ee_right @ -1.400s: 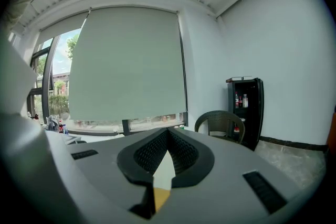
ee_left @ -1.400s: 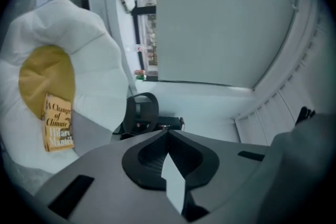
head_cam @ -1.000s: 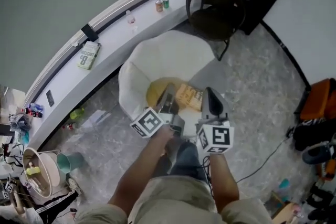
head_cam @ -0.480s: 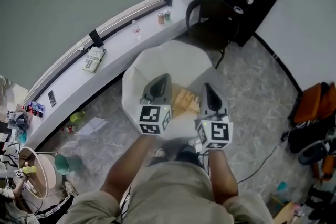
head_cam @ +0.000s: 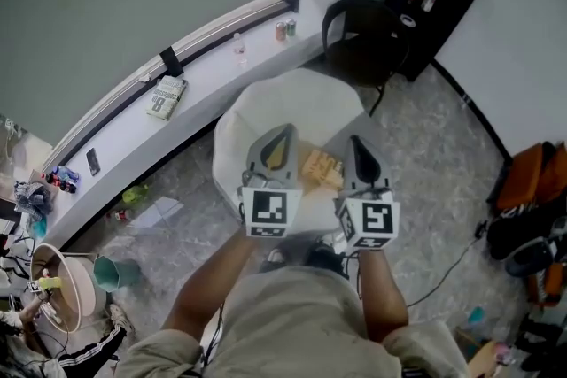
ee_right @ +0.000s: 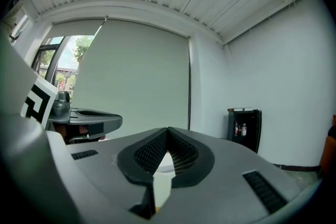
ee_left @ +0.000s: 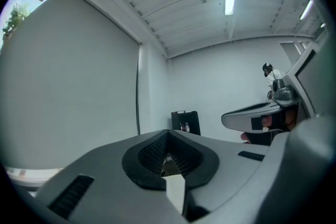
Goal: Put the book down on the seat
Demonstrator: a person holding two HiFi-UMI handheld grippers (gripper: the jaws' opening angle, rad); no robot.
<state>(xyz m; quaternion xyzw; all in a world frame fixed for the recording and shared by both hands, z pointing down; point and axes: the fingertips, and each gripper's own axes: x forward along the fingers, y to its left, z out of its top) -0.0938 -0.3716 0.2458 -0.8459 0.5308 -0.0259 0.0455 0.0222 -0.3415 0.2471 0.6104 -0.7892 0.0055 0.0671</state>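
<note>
Orange-yellow book (head_cam: 320,165) is seen lying on the white seat (head_cam: 292,97), toward its front half, in the gap between the two gripper tips as viewed from the head camera. Whether it lies fully flat cannot be told; part of it is covered by the grippers.

Left gripper (head_cam: 283,131): jaws brought together, nothing between the pads. Right gripper (head_cam: 355,140): jaws likewise closed on nothing. Both are held roughly level above the seat, clear of the book, with only walls and ceiling seen in the two gripper views.

The placing is judged done, or nearly so.

Risks noted:
- The seat is a curved shell. If the book was set on a sloping part, it could slide toward the front edge and drop to the floor.
- The book could be clipped and pushed off by either closed tip if the grippers are lowered or swung across it.
- No quick recovery is possible with both jaws shut; they would have to be opened first.

Further out, a black chair (head_cam: 365,40) behind the seat and a second book on the ledge (head_cam: 166,96) are well apart and are judged no hazard.
</note>
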